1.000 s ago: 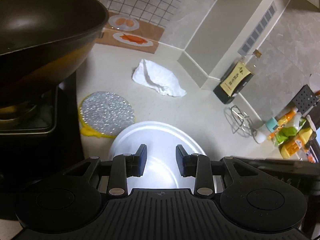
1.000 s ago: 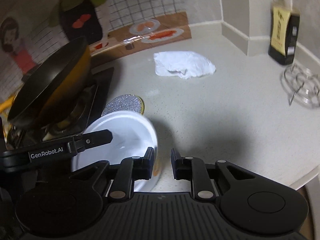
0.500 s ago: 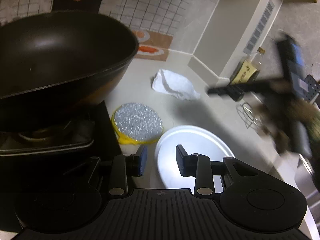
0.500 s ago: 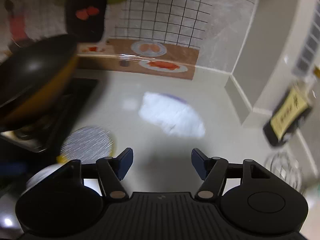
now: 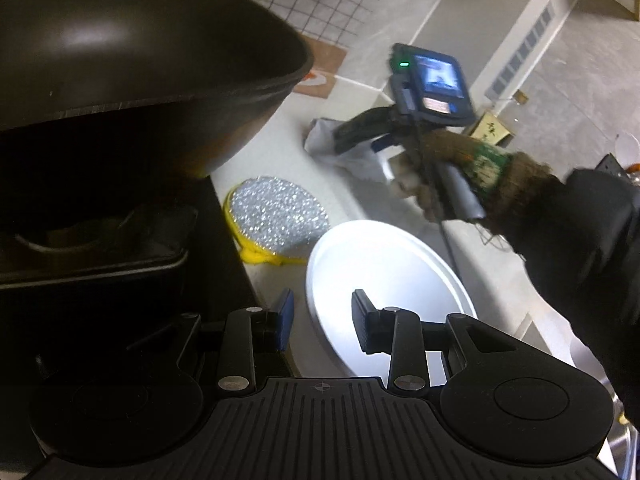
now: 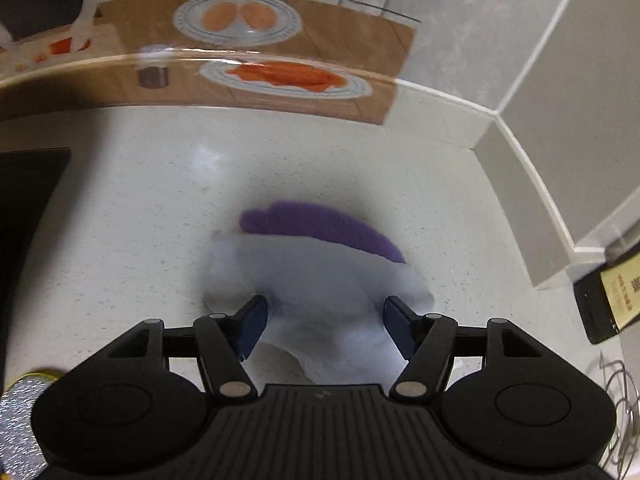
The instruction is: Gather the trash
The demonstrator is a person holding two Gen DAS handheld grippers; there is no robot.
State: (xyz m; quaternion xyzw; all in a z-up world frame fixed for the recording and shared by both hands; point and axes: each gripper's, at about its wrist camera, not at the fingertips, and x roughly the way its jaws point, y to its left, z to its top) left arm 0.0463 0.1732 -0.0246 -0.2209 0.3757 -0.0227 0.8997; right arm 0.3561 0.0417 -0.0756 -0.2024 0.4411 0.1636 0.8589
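A crumpled white tissue [image 6: 320, 292] lies on the pale counter. My right gripper [image 6: 324, 322] is open wide, its fingers on either side of the tissue's near part, low over it. In the left wrist view the tissue [image 5: 356, 160] shows partly behind the right gripper body [image 5: 424, 120] and the gloved hand. My left gripper [image 5: 322, 320] is open and empty, hovering over the left rim of a white plate [image 5: 384, 280].
A black wok [image 5: 132, 64] on the stove fills the left. A silver-and-yellow scrubbing pad [image 5: 276, 212] lies beside the plate. A dark sauce bottle [image 6: 612, 292] and a wire rack [image 6: 620, 400] stand at the right. A wall corner juts in behind.
My right gripper has opened wide and moved forward and down onto the tissue. My left gripper has shifted left, toward the stove edge and the plate's rim.
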